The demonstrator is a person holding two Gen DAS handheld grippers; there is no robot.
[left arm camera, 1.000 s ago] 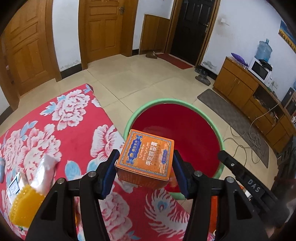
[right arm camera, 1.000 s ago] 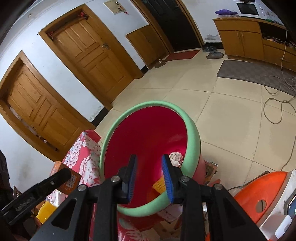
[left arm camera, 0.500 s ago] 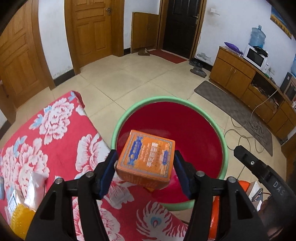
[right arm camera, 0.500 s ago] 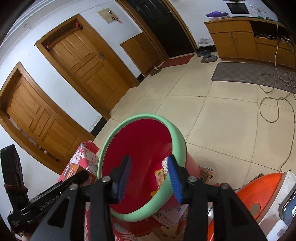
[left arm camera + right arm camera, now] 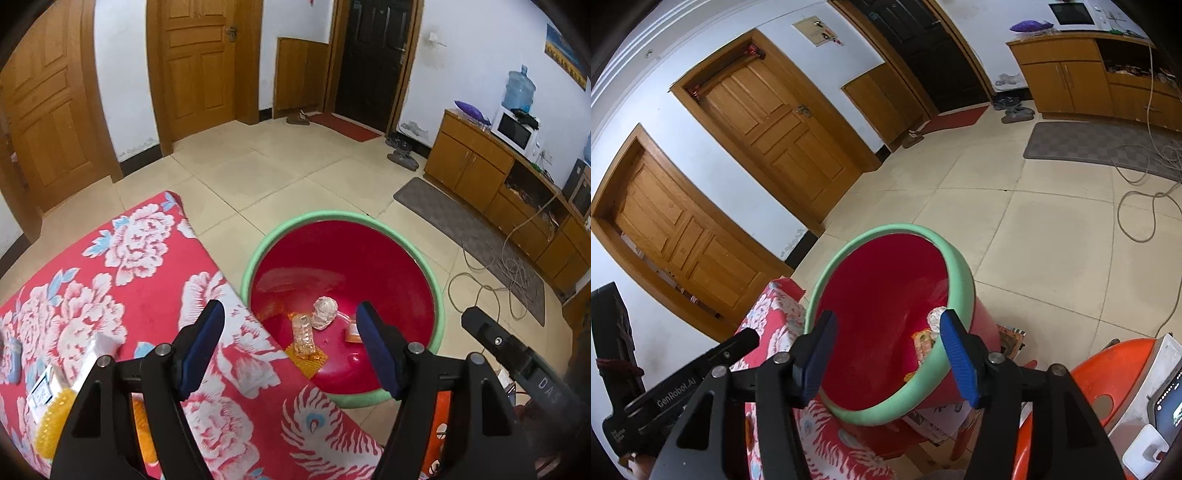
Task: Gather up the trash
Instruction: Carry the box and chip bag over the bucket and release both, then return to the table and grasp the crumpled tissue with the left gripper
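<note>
- Floral red cloth (image 5: 110, 266) covers my table, just left of the green-rimmed red bin (image 5: 439, 295).
- My left gripper (image 5: 290, 349) hangs over the bin's near edge, jaws opening, nothing between them.
- Trash lies inside the bin: a crumpled wad (image 5: 325, 312) and wrappers (image 5: 303, 334).
- My right gripper (image 5: 886, 356) hovers above the bin, jaws opening, empty.

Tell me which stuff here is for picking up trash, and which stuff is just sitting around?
For the trash job:
red bin with green rim
crumpled wrapper ball and clear plastic packet inside it
yellow spiky ball and white packet on the flowered cloth

Just sitting around:
microwave
water jug
shoes
grey mat
orange chair
</note>
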